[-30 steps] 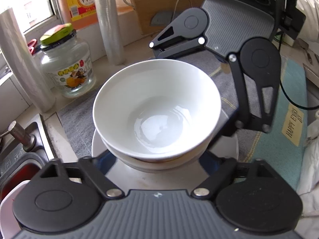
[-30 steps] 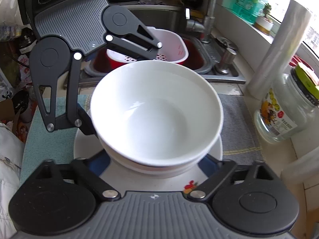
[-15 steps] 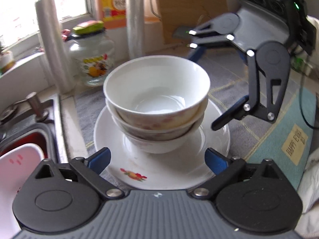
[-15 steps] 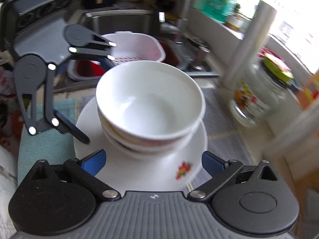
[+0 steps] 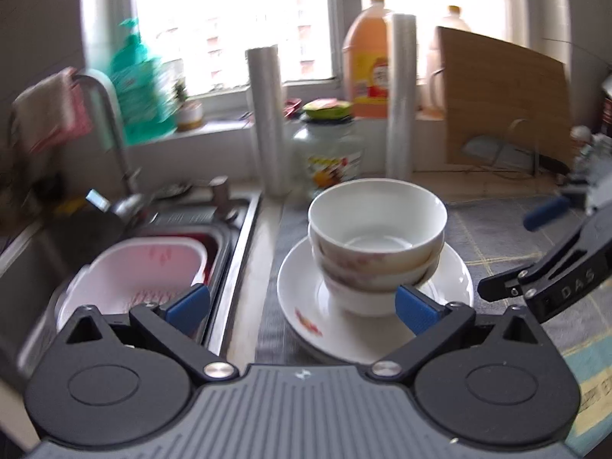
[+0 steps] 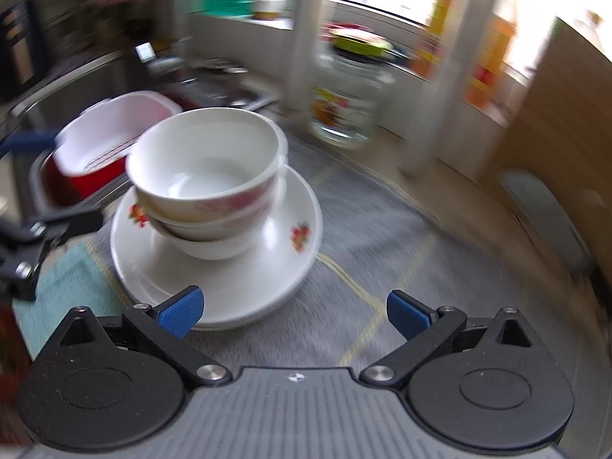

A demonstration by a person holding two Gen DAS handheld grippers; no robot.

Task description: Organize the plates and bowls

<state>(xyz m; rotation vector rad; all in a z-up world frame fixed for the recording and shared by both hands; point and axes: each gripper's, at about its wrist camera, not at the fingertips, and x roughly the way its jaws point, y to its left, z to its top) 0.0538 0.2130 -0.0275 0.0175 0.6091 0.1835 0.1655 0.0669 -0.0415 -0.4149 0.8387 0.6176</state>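
- Left wrist view: the left gripper (image 5: 302, 306) has its jaws spread wide and has just been opening further; nothing is between its blue pads (image 5: 415, 308), which hold nothing.
- The stack of bowls (image 5: 376, 244) stands ahead of the right pad, apart from it, nested upright on a white plate (image 5: 306, 294) with a small red flower print.
- The plate lies on a grey mat (image 5: 493, 237) at the mat's left edge, just beside the steel sink (image 5: 237, 252).
- A pale pink strainer basket (image 5: 141, 267) sits in the sink, and a tap (image 5: 111, 130) with a cloth over it rises behind.
- Behind the bowls, at the back edge of the counter, stand a glass jar (image 5: 329, 160) with a green lid, two upright rolls of film (image 5: 267, 122) and an orange bottle (image 5: 365, 65) on the sill.
- The right gripper (image 5: 547, 252) shows at the right edge, clear of the plate.
- Right wrist view, blurred: the right gripper (image 6: 294, 311) also has its jaws wide apart, with only the mat (image 6: 382, 229) between the pads and nothing gripped.
- The bowls (image 6: 208, 179) on the plate (image 6: 229, 279) sit toward the left, the plate's near rim just beyond the left pad (image 6: 179, 311).
- The strainer basket (image 6: 111, 130) is behind them on the left, the jar (image 6: 344, 107) behind on the right.
- Part of the left gripper (image 6: 42, 229) shows at the left edge, beside the plate.
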